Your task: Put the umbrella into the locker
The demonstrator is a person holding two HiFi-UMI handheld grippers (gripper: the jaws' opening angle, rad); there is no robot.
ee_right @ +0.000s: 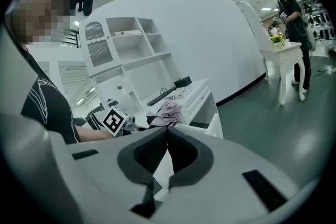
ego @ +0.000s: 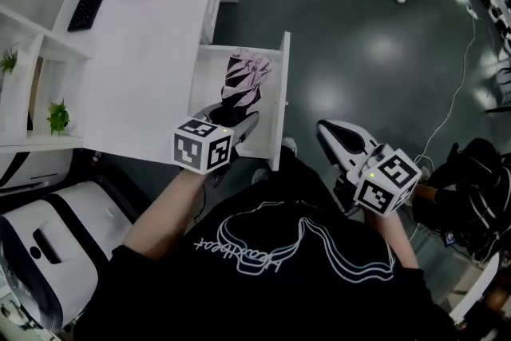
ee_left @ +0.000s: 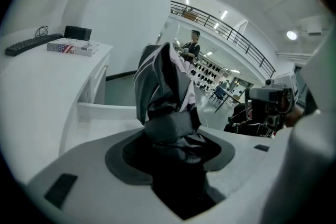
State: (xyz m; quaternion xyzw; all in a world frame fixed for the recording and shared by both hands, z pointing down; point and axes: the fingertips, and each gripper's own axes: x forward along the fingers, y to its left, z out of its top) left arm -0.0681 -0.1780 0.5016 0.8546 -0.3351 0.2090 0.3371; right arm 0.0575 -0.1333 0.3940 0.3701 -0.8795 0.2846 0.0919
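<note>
**Setting the umbrella down into the open locker**

We have the folded umbrella [ego: 244,74] clamped in the left hand-held gripper [ego: 237,117]. That gripper's own view shows both pads pressing on the dark, strapped lower part, with the bunched fabric reaching forward past the jaws. In the head view the umbrella sits over the open locker [ego: 281,92], which juts out from the side of the white desk [ego: 152,52]. We cannot tell whether it touches the locker floor. The right hand-held gripper [ego: 334,133] hangs well apart to the right, jaws together on nothing.

We judge the step in hand to be the set-down. To do it well, we should hold the grip firm until the locker floor bears the umbrella's weight. We should bring it down along the locker's length so the loose fabric clears the walls. The fabric is soft and may catch on the front rim or spring up, so we would lay it flat rather than drop it. Only then should we part the jaws and draw the gripper straight back, taking care not to drag the strap. The right hand-held gripper looks free to shut the locker afterwards, if that is wanted.
</note>
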